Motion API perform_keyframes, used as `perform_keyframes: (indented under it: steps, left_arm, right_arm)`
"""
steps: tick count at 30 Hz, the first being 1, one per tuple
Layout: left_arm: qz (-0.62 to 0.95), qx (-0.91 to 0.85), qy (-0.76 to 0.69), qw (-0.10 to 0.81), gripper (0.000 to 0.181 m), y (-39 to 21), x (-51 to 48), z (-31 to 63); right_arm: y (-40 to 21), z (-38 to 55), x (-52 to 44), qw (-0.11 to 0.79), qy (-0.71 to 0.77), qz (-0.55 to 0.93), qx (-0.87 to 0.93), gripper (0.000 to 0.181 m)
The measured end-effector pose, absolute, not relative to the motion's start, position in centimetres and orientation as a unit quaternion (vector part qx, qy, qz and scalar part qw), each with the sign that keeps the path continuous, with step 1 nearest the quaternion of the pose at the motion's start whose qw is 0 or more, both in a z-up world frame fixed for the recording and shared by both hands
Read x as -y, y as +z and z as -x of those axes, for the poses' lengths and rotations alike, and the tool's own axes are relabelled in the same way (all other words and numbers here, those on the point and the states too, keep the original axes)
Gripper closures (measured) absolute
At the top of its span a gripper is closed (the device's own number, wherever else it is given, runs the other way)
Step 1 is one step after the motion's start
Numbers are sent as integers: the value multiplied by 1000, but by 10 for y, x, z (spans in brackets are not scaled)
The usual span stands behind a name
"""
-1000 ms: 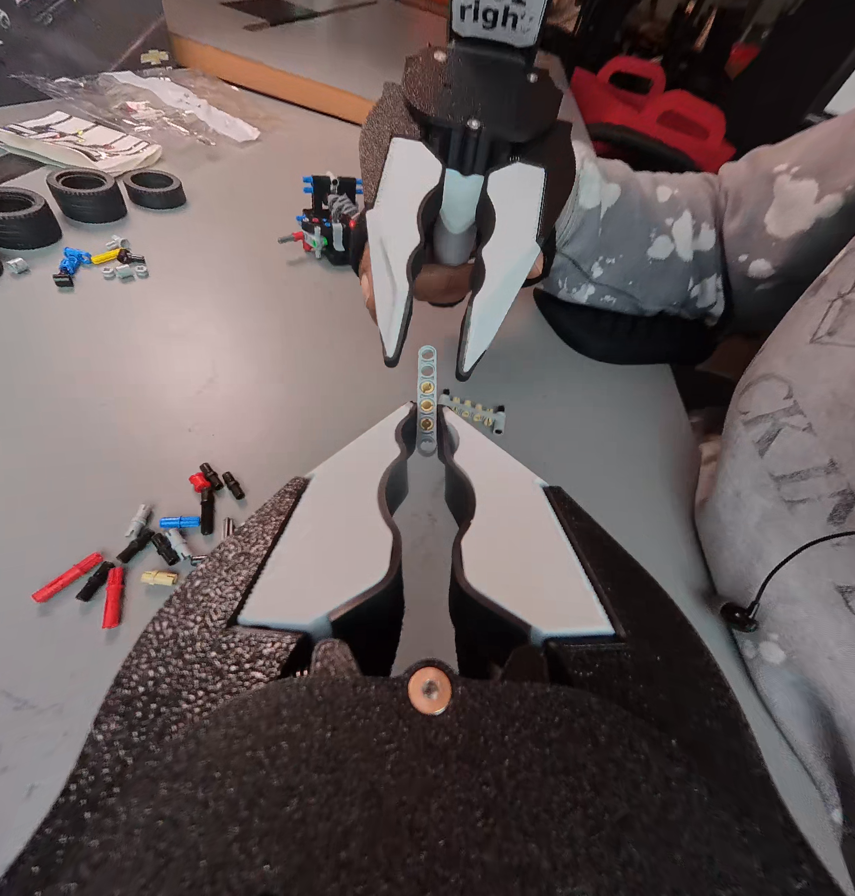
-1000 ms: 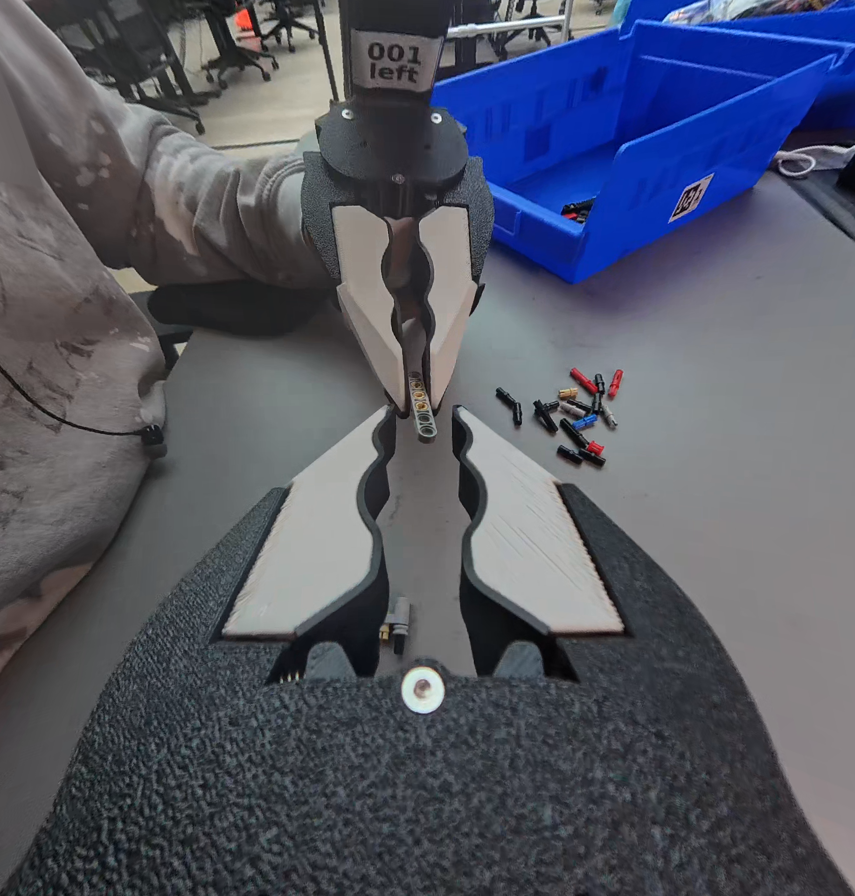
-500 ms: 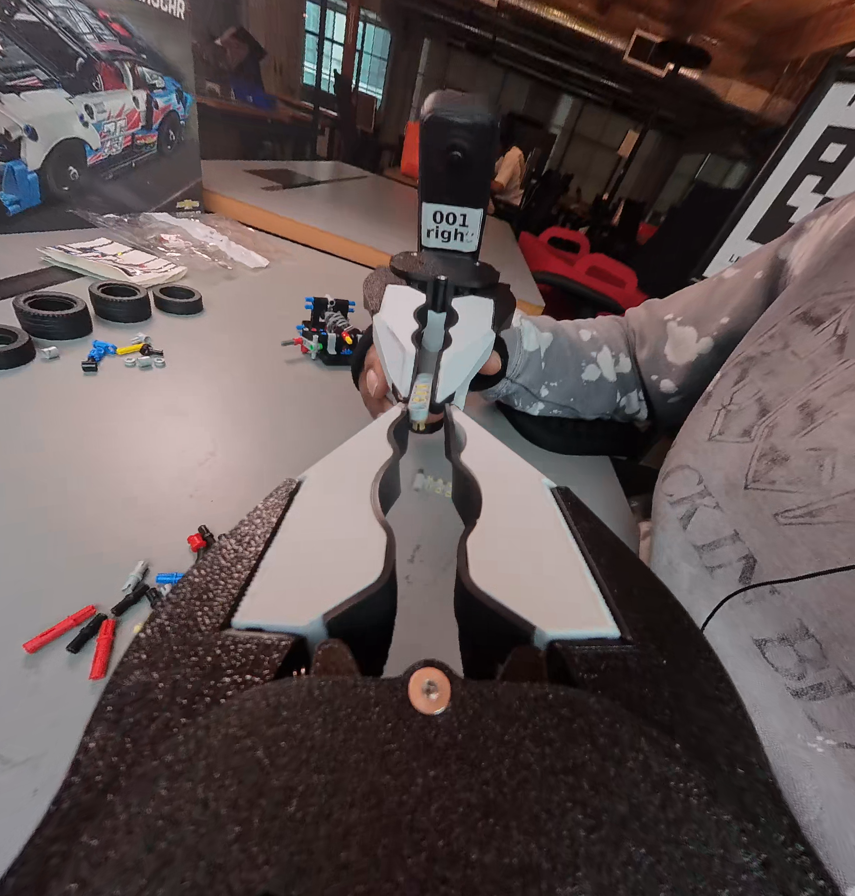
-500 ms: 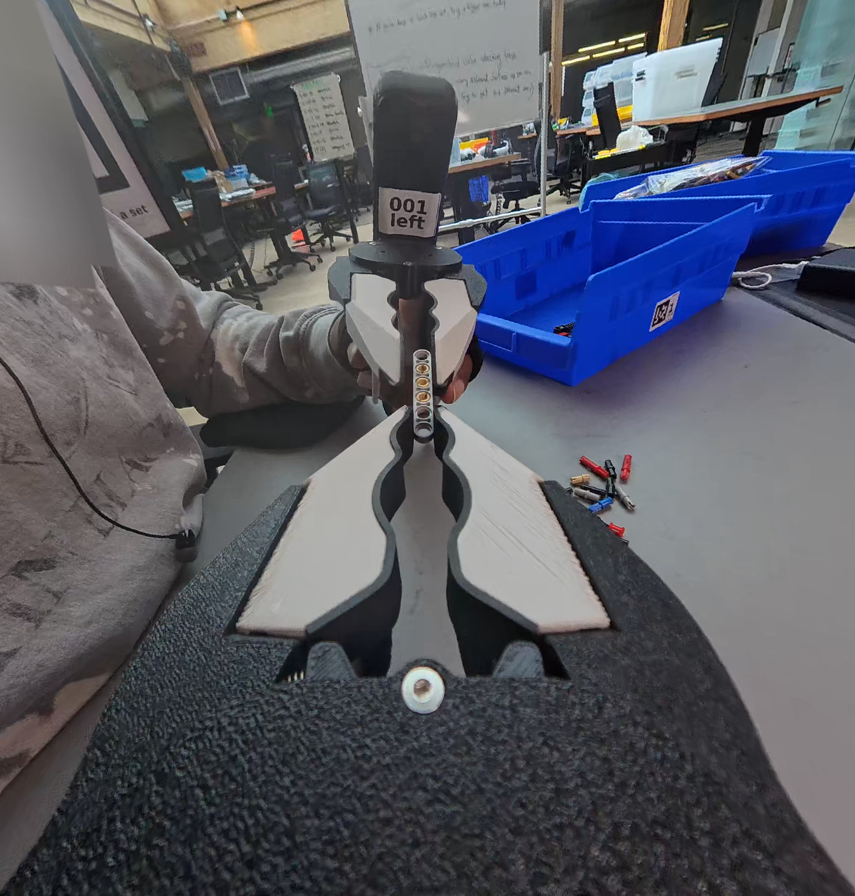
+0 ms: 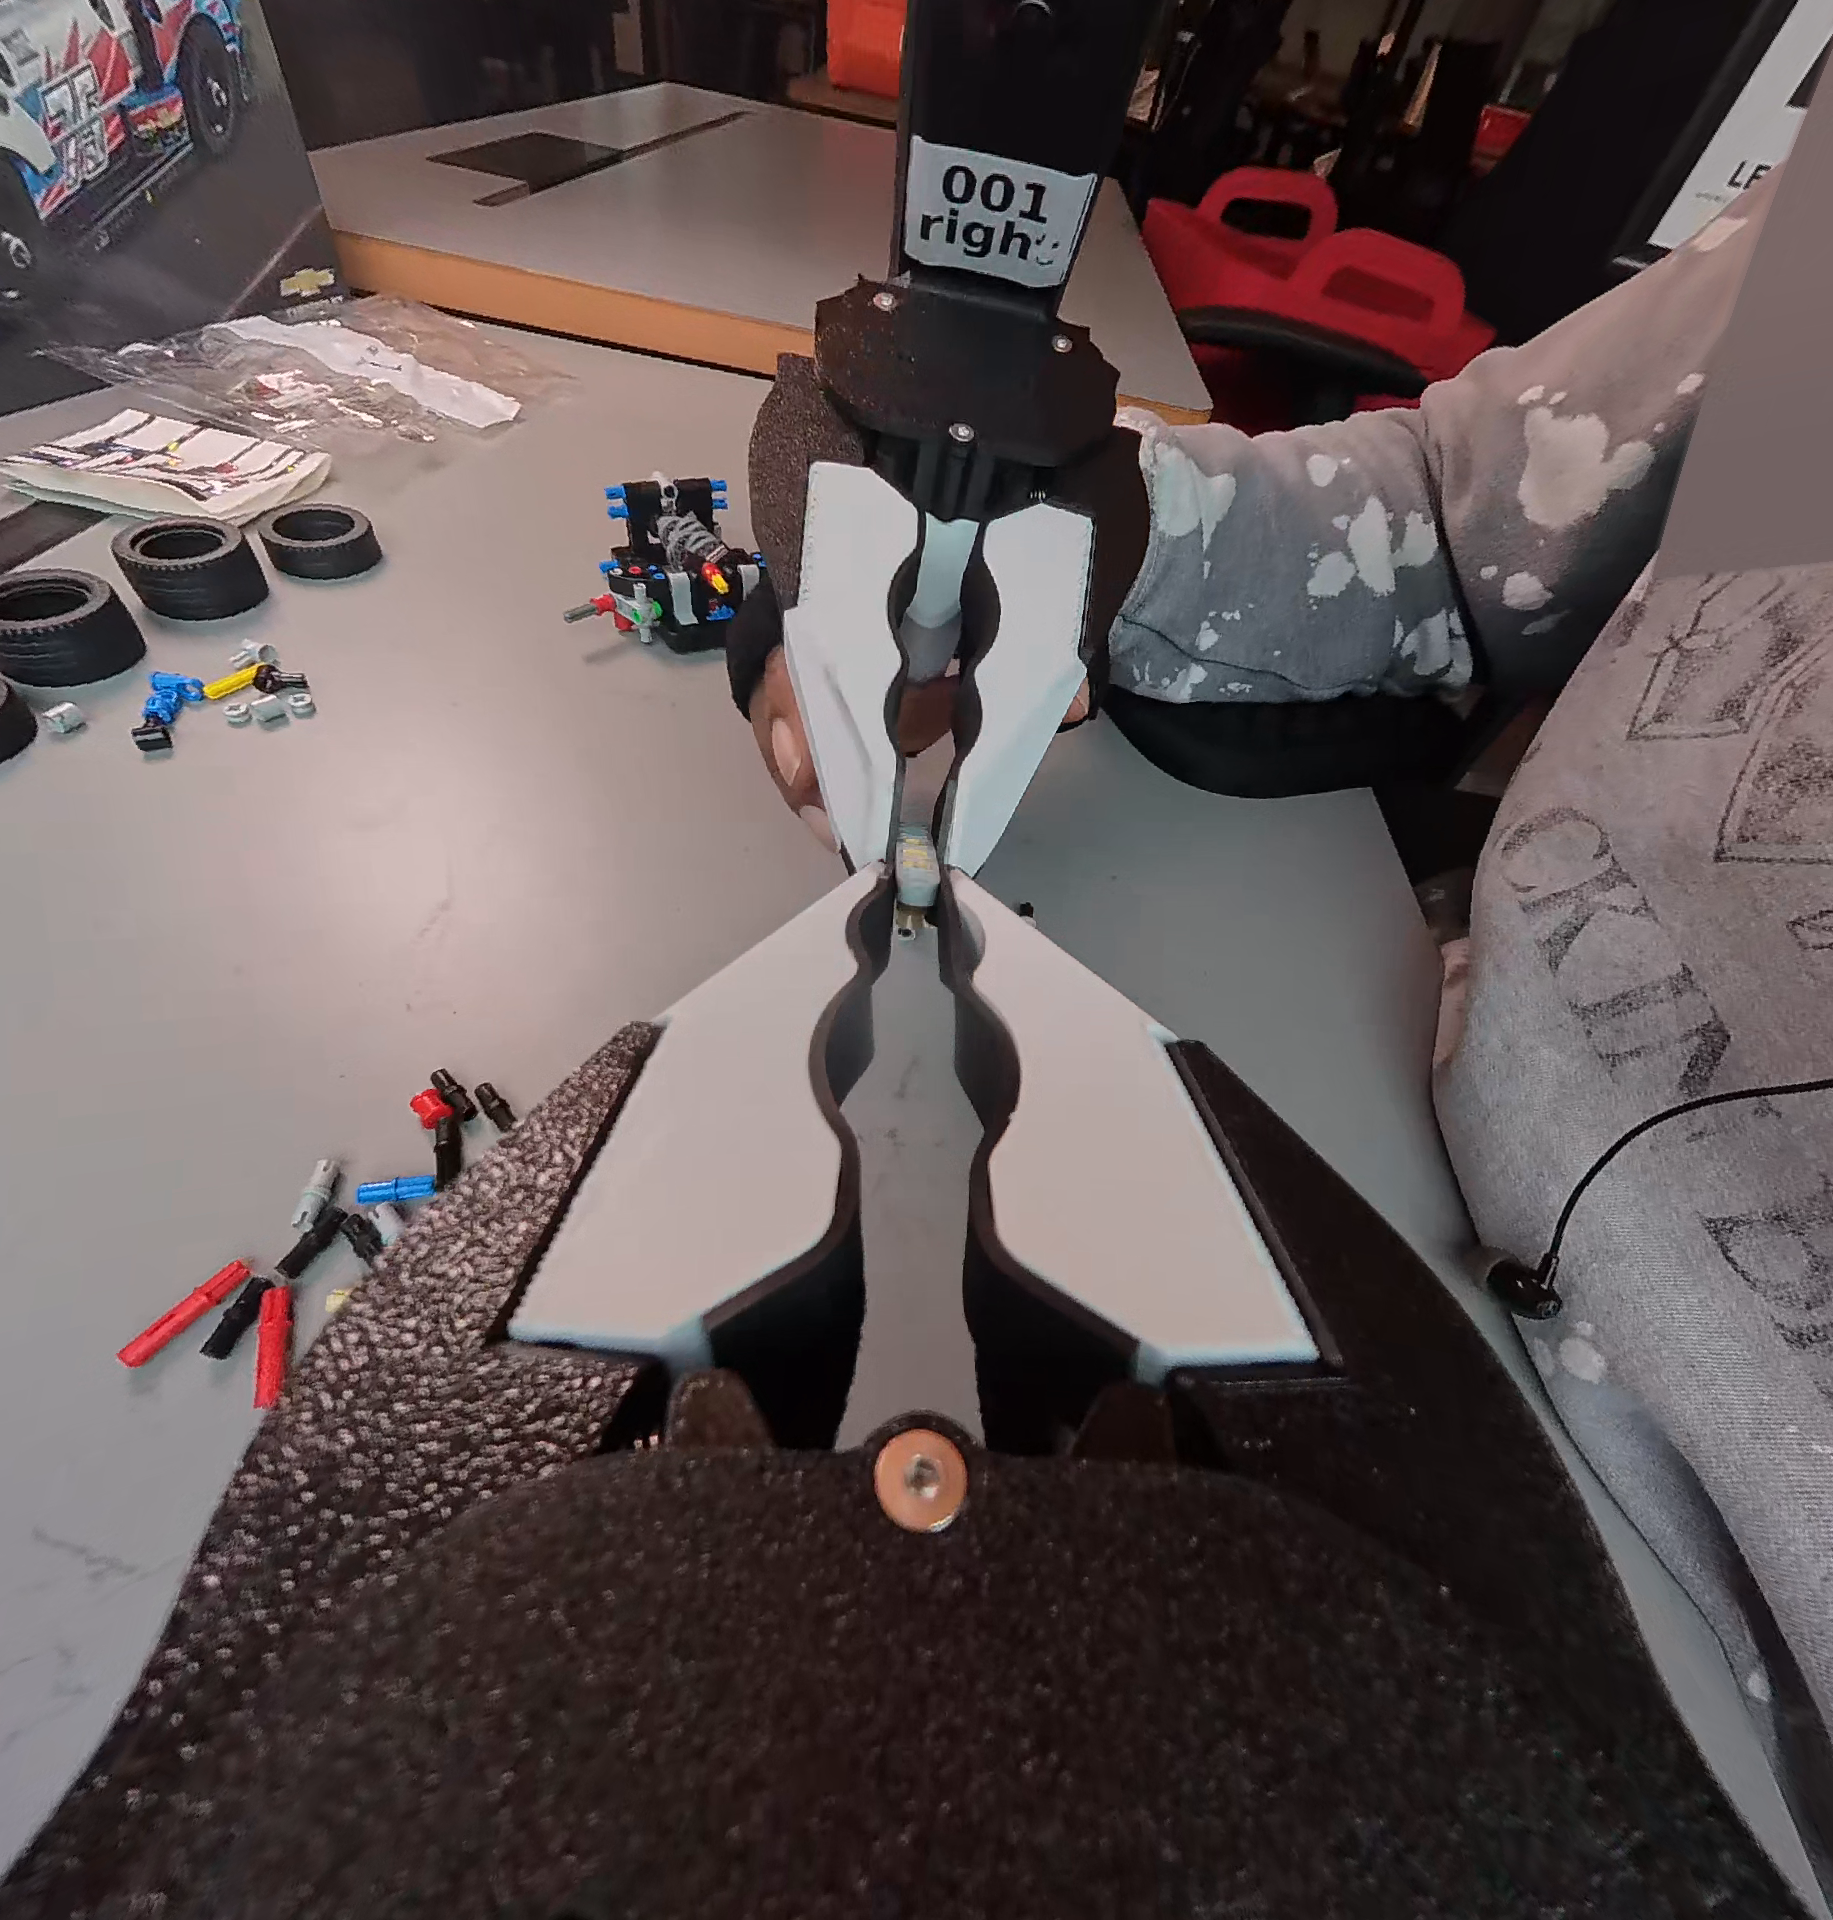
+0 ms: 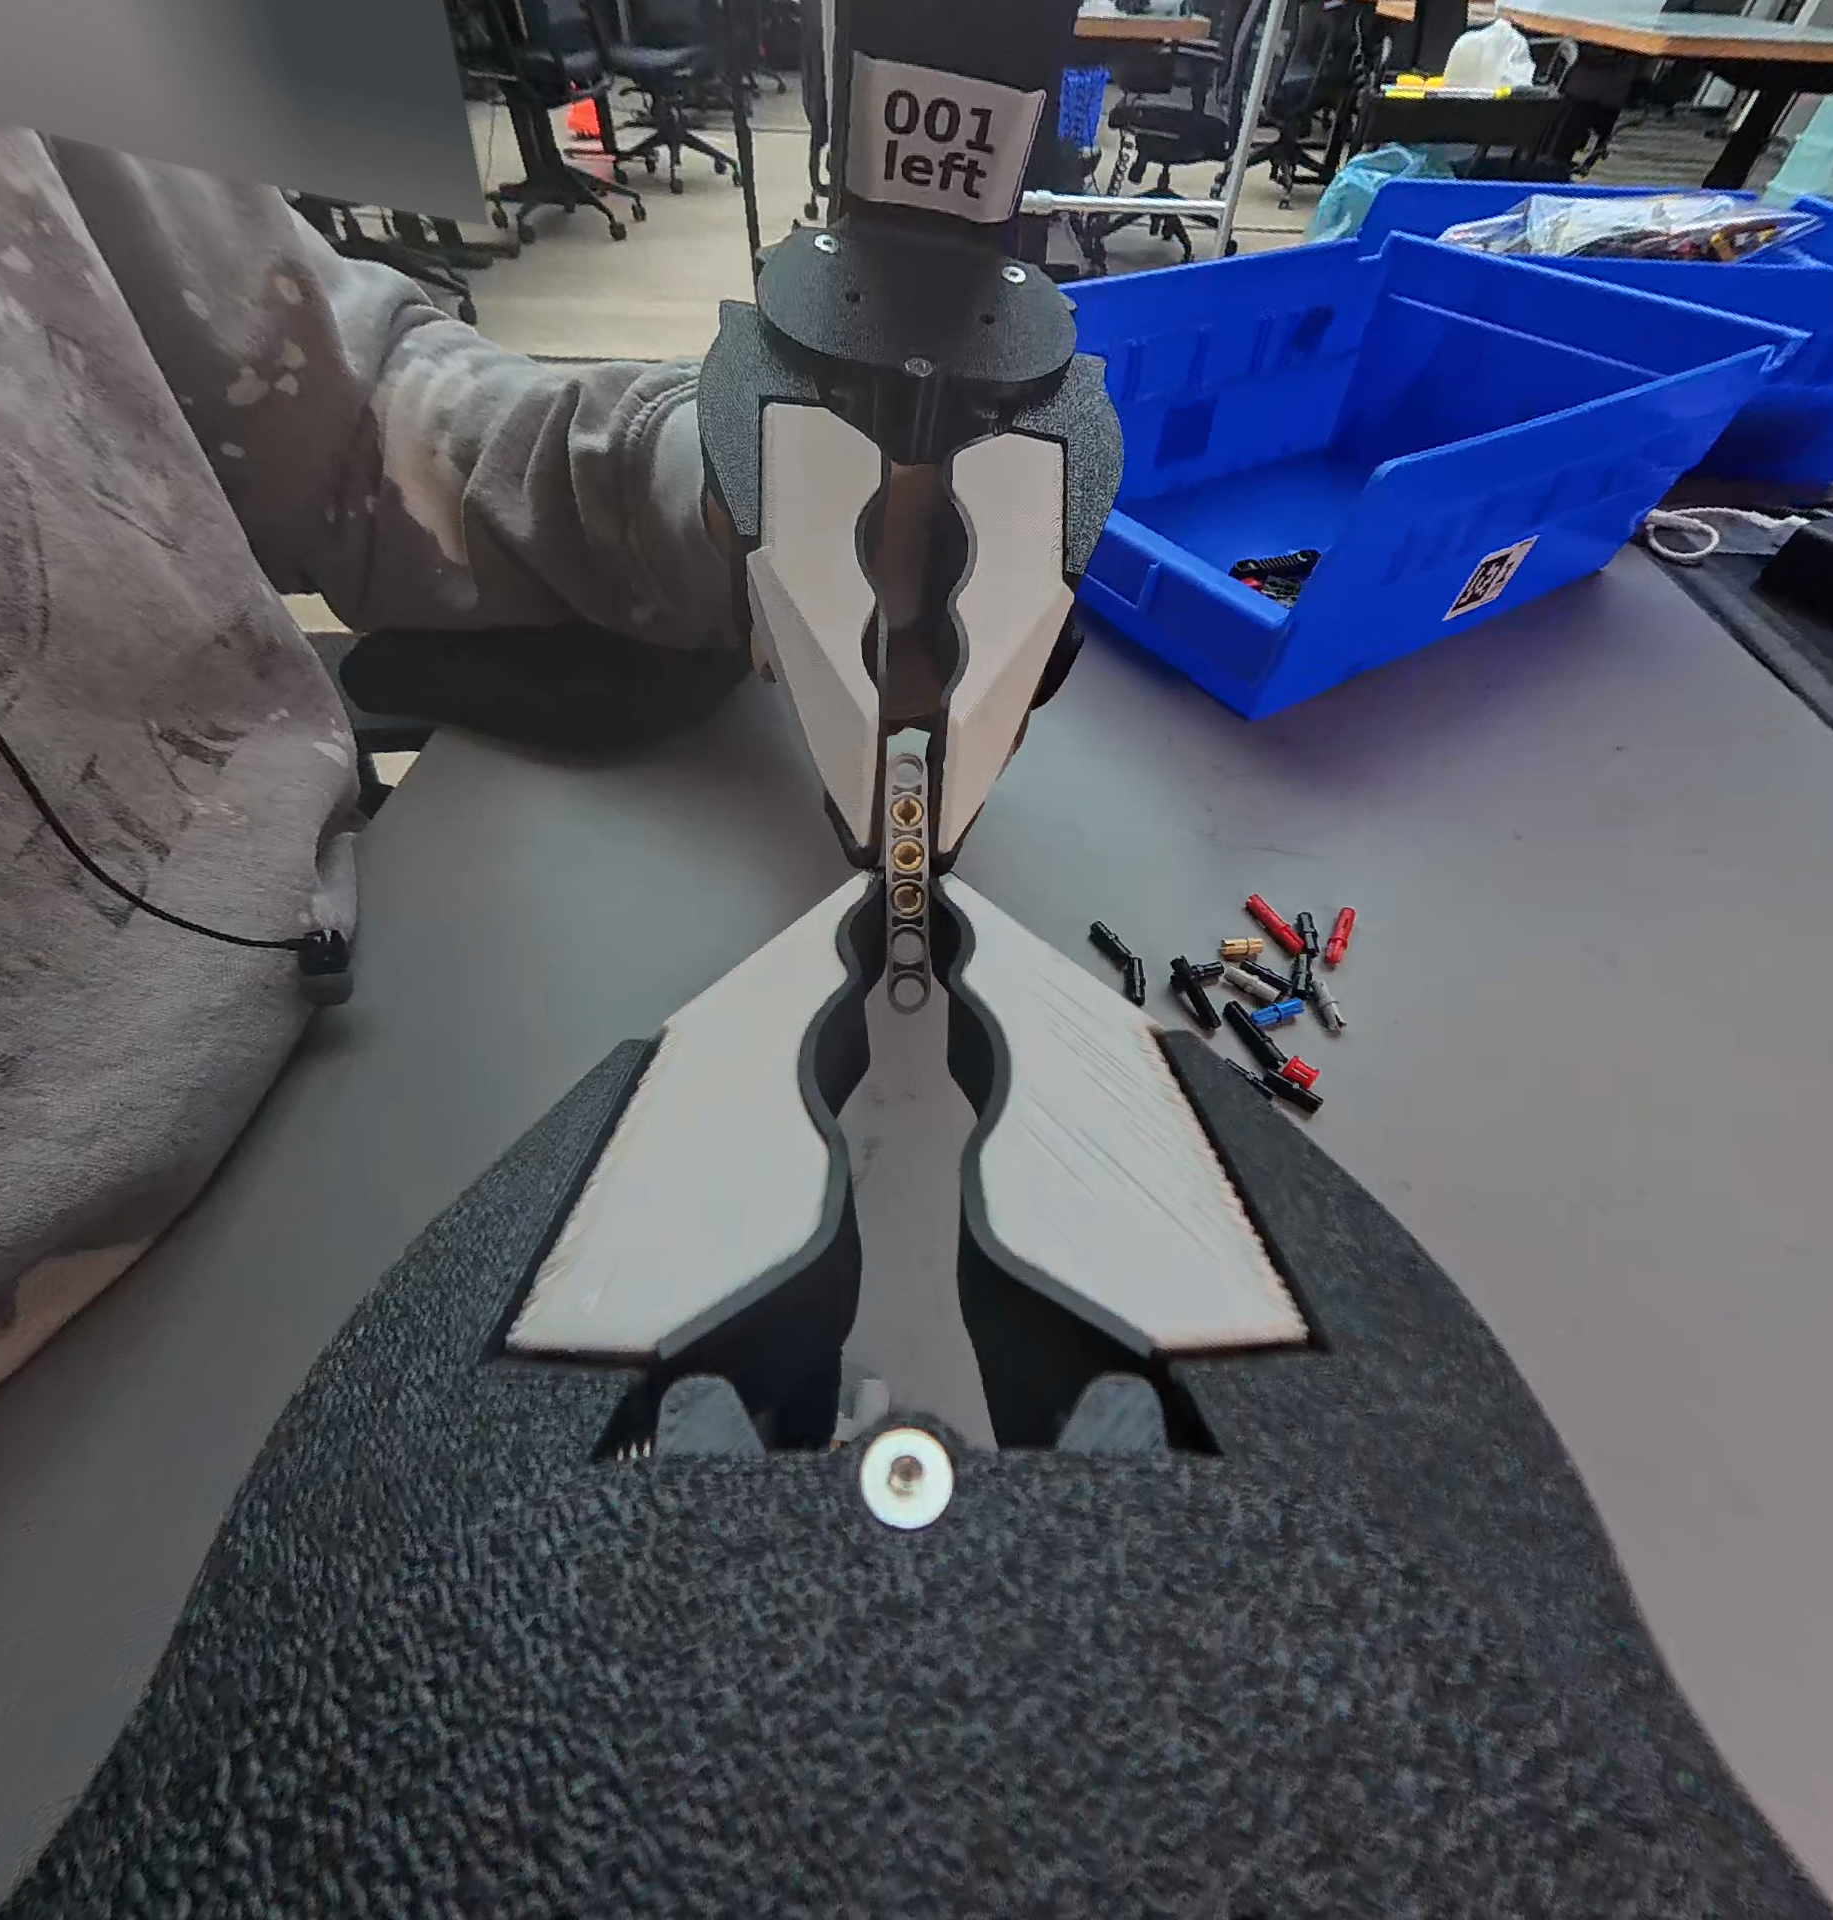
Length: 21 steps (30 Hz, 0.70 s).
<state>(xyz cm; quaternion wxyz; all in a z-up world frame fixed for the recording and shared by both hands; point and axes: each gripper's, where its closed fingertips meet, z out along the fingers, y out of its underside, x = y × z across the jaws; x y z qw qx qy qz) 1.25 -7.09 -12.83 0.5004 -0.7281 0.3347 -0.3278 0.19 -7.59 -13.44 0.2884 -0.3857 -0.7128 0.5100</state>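
Observation:
A short grey beam with tan pins in its holes is held above the grey table, between two grippers that meet tip to tip. In the right wrist view my right gripper is shut on the beam's near end, and the left gripper opposite is shut on its far end. In the left wrist view my left gripper pinches the beam, and the right gripper closes on it from the other side. A person's hands hold both grippers.
Loose red, black and blue pins lie left of my left gripper and show in the right wrist view. Black tyres, a small black assembly and a plastic bag lie farther left. A blue bin stands at the right. Less than 4 cm separates the two grippers' tips. Both grippers' tips are roughly 25 cm from the small black assembly.
One second ago only the left gripper held the beam and the right was open. The right gripper has shut on the beam's free end. Both grippers tilted up, then back down.

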Motion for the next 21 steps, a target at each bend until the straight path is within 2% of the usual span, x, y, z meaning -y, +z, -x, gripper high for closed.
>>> perform_keyframes:
  steps: [4, 7, 11, 20, 21]
  left_arm:
    - [719, -335, -340, 505, 169, -124, 73, -12]
    - [717, -331, -344, 508, 176, -122, 73, -12]
    - [721, -332, -338, 506, 176, -122, 72, -10]
    - [759, -330, -325, 457, 177, -139, 72, -2]
    - [789, -346, -281, 423, 181, -162, 71, 6]
  right_arm:
    - [-129, -4, 77, 282, 538, 383, 696, 174]
    - [-128, -3, 78, 284, 540, 383, 694, 174]
    - [-125, -1, 76, 295, 544, 383, 686, 175]
    - [-133, 6, 76, 284, 563, 394, 669, 175]
    - [-101, 2, 75, 297, 635, 372, 609, 175]
